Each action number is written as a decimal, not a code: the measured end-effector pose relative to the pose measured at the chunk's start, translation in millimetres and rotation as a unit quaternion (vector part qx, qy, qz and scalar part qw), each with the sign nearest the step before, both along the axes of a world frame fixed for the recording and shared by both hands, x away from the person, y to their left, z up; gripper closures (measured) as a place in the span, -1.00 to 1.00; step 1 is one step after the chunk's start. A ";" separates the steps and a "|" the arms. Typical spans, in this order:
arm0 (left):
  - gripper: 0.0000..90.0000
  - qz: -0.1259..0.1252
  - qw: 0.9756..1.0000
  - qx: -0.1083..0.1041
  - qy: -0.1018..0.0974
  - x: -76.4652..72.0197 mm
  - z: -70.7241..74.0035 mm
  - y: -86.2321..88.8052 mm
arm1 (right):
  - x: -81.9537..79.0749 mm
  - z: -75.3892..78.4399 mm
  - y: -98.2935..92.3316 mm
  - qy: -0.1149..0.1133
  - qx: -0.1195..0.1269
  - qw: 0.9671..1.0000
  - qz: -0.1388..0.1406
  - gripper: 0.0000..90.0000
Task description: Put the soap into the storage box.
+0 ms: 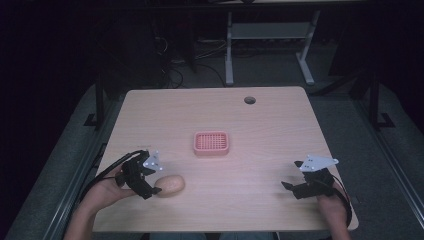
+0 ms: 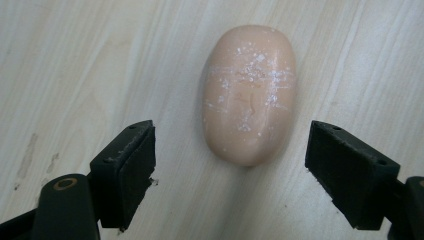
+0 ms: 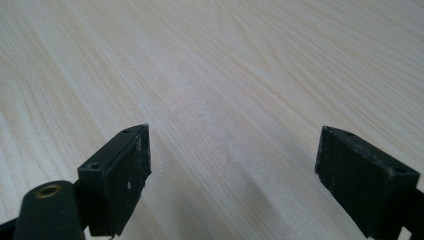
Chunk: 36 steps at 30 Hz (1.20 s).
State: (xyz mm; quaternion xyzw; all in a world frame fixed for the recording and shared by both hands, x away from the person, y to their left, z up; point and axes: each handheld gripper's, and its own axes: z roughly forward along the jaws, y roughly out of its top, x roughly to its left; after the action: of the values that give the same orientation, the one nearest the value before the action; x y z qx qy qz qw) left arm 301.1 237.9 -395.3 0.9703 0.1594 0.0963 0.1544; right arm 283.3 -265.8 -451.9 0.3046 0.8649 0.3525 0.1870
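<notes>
A pale peach oval lump, like a bar of soap or a potato [image 1: 170, 184] [image 2: 248, 92], lies on the wooden table [image 1: 260, 125] near the front left. It has white specks on top. My left gripper [image 1: 153, 181] [image 2: 230, 172] is open just left of it, its jaws on either side of the lump's near end without touching it. Over the front right of the table my right gripper [image 1: 292, 175] [image 3: 232, 180] is open with bare wood between its jaws.
A pink square grid basket [image 1: 211, 143] sits at the table's middle. A round cable hole [image 1: 249, 100] is near the far edge. Beyond the table stand the legs of a white desk frame [image 1: 230, 55] on a dark floor.
</notes>
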 end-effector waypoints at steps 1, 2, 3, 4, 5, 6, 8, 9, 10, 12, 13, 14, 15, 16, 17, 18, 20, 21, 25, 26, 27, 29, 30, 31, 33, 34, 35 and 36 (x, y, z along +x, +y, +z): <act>-0.56 0.000 1.000 0.003 0.005 0.4 -1.8 -1.8 | 0.0 0.0 0.0 0.000 0.000 1.000 0.000 -0.68; -0.56 -0.003 1.000 0.002 0.008 0.4 -4.7 -4.4 | -0.3 0.3 -0.1 0.000 0.000 1.000 0.000 -0.68; -0.56 -0.003 1.000 0.002 0.008 0.4 -4.7 -4.4 | -0.3 0.3 -0.1 0.000 0.000 1.000 0.000 -0.68; -0.56 -0.003 1.000 0.002 0.009 0.5 -5.2 -5.3 | -0.7 0.6 0.0 -0.001 0.004 1.000 -0.002 -0.68; -0.56 -0.004 1.000 0.000 0.010 0.7 -5.6 -6.5 | -0.7 0.6 0.0 -0.001 0.004 1.000 -0.002 -0.68; -0.56 -0.005 1.000 -0.003 0.009 0.2 -4.4 -9.9 | -0.8 0.7 0.0 -0.001 0.004 1.000 -0.002 -0.68; -0.56 -0.010 1.000 -0.003 0.003 0.2 -2.0 -12.9 | -1.0 1.1 0.3 -0.002 0.002 1.000 -0.001 -0.68; -0.56 -0.010 1.000 -0.003 0.003 0.2 -2.0 -12.9 | -1.0 1.1 0.3 -0.002 0.002 1.000 -0.001 -0.68; -0.56 -0.014 1.000 0.002 0.004 1.0 -0.3 -14.2 | -1.2 1.4 0.3 -0.003 0.001 1.000 -0.001 -0.68; -0.56 -0.016 1.000 0.004 0.003 2.2 1.4 -17.8 | -1.4 1.7 0.2 -0.004 0.002 1.000 -0.001 -0.68; -0.56 -0.020 1.000 0.006 0.004 3.4 2.7 -21.6 | -1.6 2.0 -0.3 -0.005 0.003 1.000 -0.001 -0.68; -0.56 -0.021 1.000 0.008 0.006 3.8 3.1 -23.4 | -2.1 2.4 -0.3 -0.005 0.007 1.000 -0.002 -0.68; -0.56 -0.021 1.000 0.008 0.006 3.8 3.1 -23.4 | -2.1 2.4 -0.3 -0.005 0.007 1.000 -0.002 -0.68; -0.56 -0.023 1.000 0.010 0.008 5.5 3.1 -26.1 | -2.4 3.1 -0.9 -0.009 0.011 1.000 -0.001 -0.68; -0.56 -0.023 1.000 0.010 0.008 5.5 3.1 -26.1 | -2.4 3.1 -0.9 -0.009 0.011 1.000 -0.001 -0.68; -0.56 -0.026 0.999 0.016 0.015 8.1 1.7 -28.4 | -3.4 3.9 -0.3 -0.009 0.016 1.000 -0.001 -0.68; -0.56 -0.027 0.999 0.022 0.020 10.1 -1.7 -30.2 | -3.3 4.0 0.1 -0.010 0.015 1.000 0.001 -0.68; -0.56 -0.027 0.999 0.022 0.020 10.1 -1.7 -30.2 | -3.3 4.0 0.1 -0.010 0.015 1.000 0.001 -0.68; -0.56 -0.026 0.999 0.029 0.032 12.0 -8.4 -33.2 | -4.2 4.9 -0.6 -0.011 0.025 1.000 0.002 -0.68; -0.56 -0.028 0.998 0.033 0.035 12.5 -9.8 -34.3 | -4.3 4.7 -0.7 -0.012 0.028 1.000 0.002 -0.68; -0.56 -0.032 0.998 0.038 0.043 12.5 -14.4 -36.8 | -4.0 4.1 -0.6 -0.011 0.031 0.999 0.002 -0.68; -0.56 -0.034 0.997 0.044 0.048 13.1 -17.1 -38.0 | -3.9 3.9 -0.5 -0.009 0.031 0.999 0.002 -0.68; -0.56 -0.034 0.997 0.051 0.054 13.8 -21.8 -39.9 | -3.5 3.5 -0.6 -0.009 0.029 1.000 0.001 -0.68; -0.56 -0.034 0.997 0.051 0.054 13.8 -21.8 -39.9 | -3.5 3.5 -0.6 -0.009 0.029 1.000 0.001 -0.68; -0.56 -0.034 0.996 0.056 0.058 14.9 -25.8 -41.9 | -3.5 3.4 -1.0 -0.009 0.031 0.999 0.001 -0.68; -0.56 -0.036 0.996 0.054 0.059 15.3 -26.6 -43.2 | -3.8 3.6 -1.1 -0.009 0.033 0.999 -0.002 -0.68; -0.55 -0.036 0.996 0.054 0.059 15.3 -26.6 -43.2 | -3.8 3.6 -1.1 -0.009 0.033 0.999 -0.002 -0.68; -0.52 -0.037 0.996 0.055 0.059 15.7 -28.0 -44.4 | -4.2 3.7 -1.0 -0.007 0.036 0.999 -0.004 -0.68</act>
State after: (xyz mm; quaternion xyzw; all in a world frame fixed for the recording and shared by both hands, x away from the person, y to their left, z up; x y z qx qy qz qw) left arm 316.8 193.5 -423.4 0.9866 0.1265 0.0412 0.0946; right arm 279.1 -266.8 -448.2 0.3119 0.8489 0.3853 0.1834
